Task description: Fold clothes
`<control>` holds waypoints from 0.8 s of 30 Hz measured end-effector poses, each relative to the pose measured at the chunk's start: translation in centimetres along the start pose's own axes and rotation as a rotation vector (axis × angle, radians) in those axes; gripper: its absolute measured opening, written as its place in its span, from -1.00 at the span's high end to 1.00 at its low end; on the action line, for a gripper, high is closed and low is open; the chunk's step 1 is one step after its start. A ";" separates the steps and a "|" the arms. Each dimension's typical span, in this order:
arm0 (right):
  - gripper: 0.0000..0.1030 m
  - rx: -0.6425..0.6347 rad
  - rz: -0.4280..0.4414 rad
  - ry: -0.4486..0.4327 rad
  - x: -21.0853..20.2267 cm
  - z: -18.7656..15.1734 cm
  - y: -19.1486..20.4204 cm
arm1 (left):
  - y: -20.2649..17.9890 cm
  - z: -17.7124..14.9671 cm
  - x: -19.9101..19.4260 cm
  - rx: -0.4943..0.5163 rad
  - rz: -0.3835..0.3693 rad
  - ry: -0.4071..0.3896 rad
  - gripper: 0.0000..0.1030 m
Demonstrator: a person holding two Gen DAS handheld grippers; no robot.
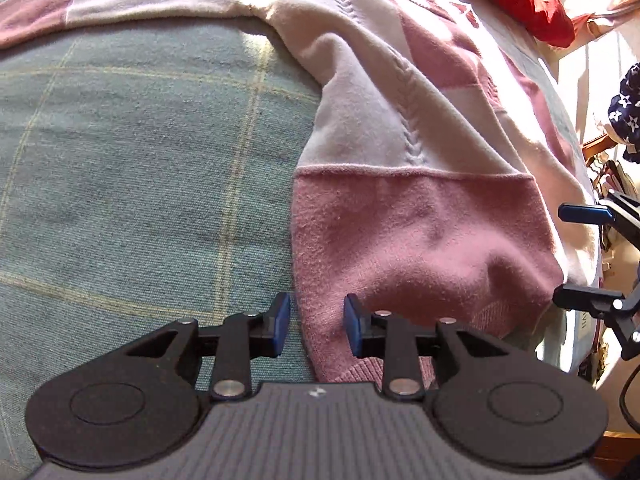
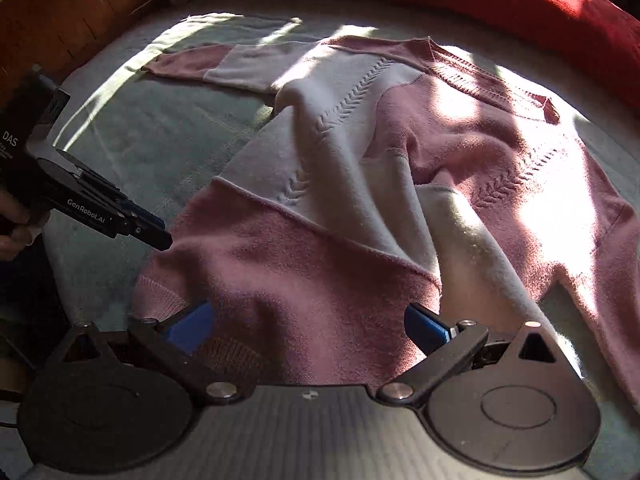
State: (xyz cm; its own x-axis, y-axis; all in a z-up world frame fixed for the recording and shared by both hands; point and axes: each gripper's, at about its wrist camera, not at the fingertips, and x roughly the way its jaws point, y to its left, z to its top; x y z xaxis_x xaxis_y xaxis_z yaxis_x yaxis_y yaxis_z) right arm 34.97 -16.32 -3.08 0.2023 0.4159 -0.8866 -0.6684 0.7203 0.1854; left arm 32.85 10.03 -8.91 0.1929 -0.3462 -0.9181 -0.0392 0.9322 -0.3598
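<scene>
Sweater (image 2: 320, 208) hem hidden beneath right tool (image 2: 308, 326), seemingly unheld.

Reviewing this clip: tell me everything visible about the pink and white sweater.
The sweater is a soft, fuzzy-looking knit in dusty pink and off-white blocks, with leaf-like cable stitching, a ribbed V-neck and ribbed hem. It lies spread but rumpled on a green plaid cover, one sleeve stretched out flat to the side, a fold bunched across the middle. Sunlight patches cross it. The left gripper is open at its hem edge; the right gripper is open over the hem. Neither visibly grips it.
</scene>
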 end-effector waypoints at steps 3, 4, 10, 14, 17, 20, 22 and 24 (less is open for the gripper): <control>-1.00 -0.007 -0.007 0.024 1.1 -0.9 0.2 | 0.1 0.0 0.5 -0.025 -0.015 -0.020 0.42; -1.00 -0.003 -0.006 0.028 1.4 -1.1 0.1 | 0.1 0.0 0.6 -0.033 -0.022 -0.028 0.40; -1.00 0.050 0.009 0.059 3.2 -2.4 -0.9 | -1.9 1.7 1.4 0.028 -0.064 -0.095 0.36; -1.00 0.065 0.022 0.067 4.1 -3.1 -1.3 | -2.0 1.6 1.7 0.040 -0.090 -0.119 0.35; -1.00 0.054 0.027 0.075 4.8 -3.3 -1.2 | -0.9 1.0 1.6 -0.018 -0.121 -0.106 0.32; -1.00 0.057 0.023 0.070 5.3 -3.6 -1.2 | -1.3 1.0 2.0 0.019 -0.109 -0.091 0.31; -1.00 0.069 0.017 0.063 5.5 -3.8 -1.2 | -1.4 1.1 2.2 0.022 -0.106 -0.086 0.31; -1.00 0.085 -0.006 0.055 5.7 -3.9 -0.9 | -1.4 1.2 2.3 0.014 -0.107 -0.083 0.29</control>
State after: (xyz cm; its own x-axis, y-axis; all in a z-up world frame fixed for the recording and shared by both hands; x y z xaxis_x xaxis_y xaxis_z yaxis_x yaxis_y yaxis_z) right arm 33.92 -16.82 -9.94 0.1647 0.3822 -0.9093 -0.6036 0.7682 0.2135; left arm 34.56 8.03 -10.32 0.2757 -0.4343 -0.8575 -0.0007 0.8920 -0.4520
